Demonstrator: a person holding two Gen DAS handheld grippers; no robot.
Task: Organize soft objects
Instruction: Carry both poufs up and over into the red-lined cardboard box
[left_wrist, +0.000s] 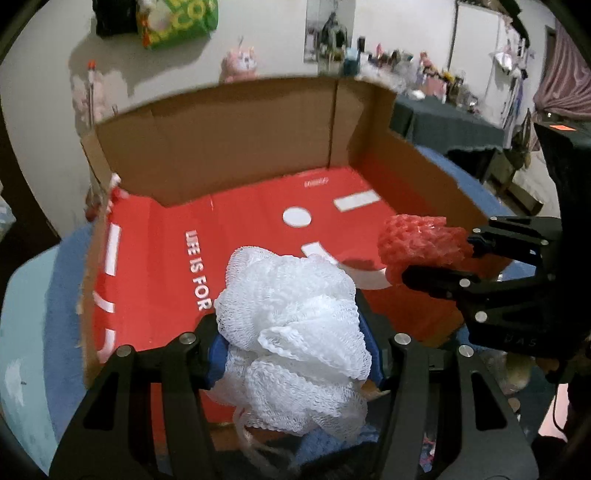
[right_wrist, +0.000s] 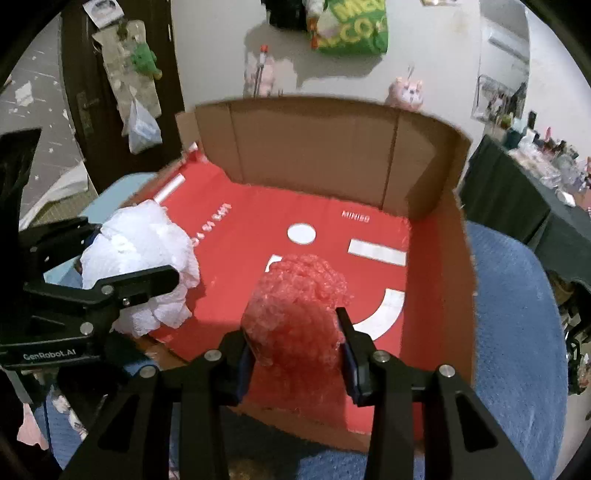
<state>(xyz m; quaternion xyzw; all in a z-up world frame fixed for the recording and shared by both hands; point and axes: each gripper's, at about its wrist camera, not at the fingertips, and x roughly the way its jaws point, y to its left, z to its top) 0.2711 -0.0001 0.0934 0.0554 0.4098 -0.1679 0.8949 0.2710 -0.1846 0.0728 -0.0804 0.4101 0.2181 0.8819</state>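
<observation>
My left gripper (left_wrist: 295, 354) is shut on a white mesh bath sponge (left_wrist: 291, 332), held over the near edge of an open cardboard box (left_wrist: 221, 147) with a red printed floor. My right gripper (right_wrist: 297, 350) is shut on a red foam net sleeve (right_wrist: 299, 302), held over the box's near right part. In the left wrist view the right gripper (left_wrist: 436, 258) and the red net (left_wrist: 417, 240) show at the right. In the right wrist view the left gripper (right_wrist: 129, 258) and the white sponge (right_wrist: 144, 251) show at the left.
The box (right_wrist: 314, 147) lies on a blue textured cloth (right_wrist: 517, 314). A dark-covered table (left_wrist: 443, 118) with small items stands at the right. Pink plush toys (left_wrist: 240, 62) and a green bag (left_wrist: 177, 22) are by the white wall behind.
</observation>
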